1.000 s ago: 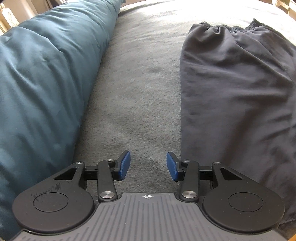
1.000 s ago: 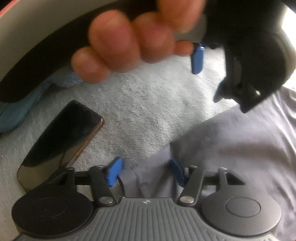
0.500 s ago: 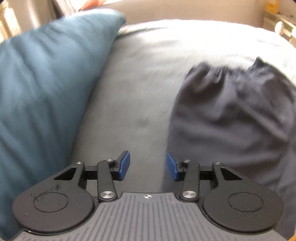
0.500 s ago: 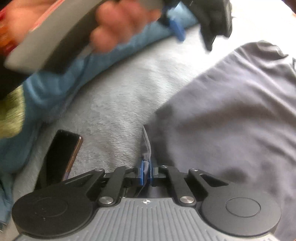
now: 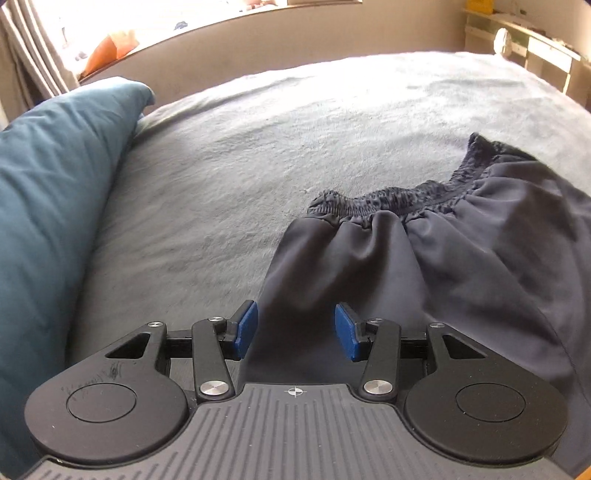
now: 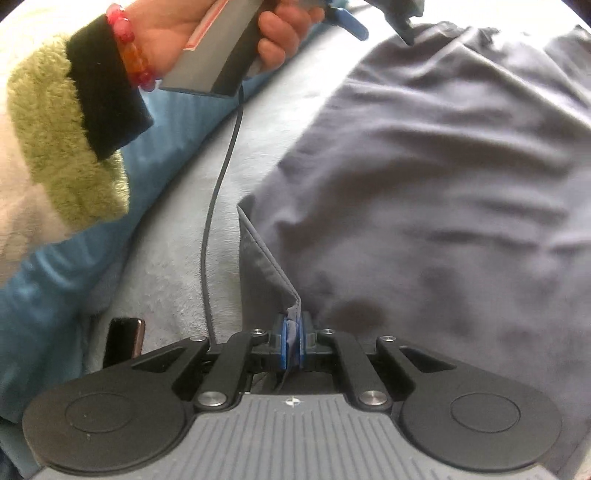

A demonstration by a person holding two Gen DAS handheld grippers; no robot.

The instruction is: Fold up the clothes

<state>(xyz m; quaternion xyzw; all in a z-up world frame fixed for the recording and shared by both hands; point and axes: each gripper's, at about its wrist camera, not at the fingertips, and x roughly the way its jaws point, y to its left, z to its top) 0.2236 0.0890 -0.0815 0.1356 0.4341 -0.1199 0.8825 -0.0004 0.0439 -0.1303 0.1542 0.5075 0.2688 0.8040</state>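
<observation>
Right wrist view, nearest first: the right gripper has its fingers pinched tight on a hemmed corner of the dark trousers, the fabric edge rising from the blue pads as a narrow ridge. Left of it, a phone lies on the grey bed cover, and a thin cable trails across that cover up toward the person's hand, which holds the left gripper's handle near the top of the frame. A fuzzy green sleeve sits at the left.

From the left wrist view, the left gripper has its fingers spread wide, straddling the near edge of the trousers without gripping anything. Beyond, the cloth runs wrinkled up to the gathered elastic waistband, with a teal pillow well off to the left and the bed's far edge behind.

The trousers lie spread and creased on the bed, one corner lifted. The step appears to be taking a second hold for a fold. Doing it well likely means closing the left fingers on the edge itself, catching both layers, then keeping the two grips level and the cloth taut so the creases pull out before it is laid over.
</observation>
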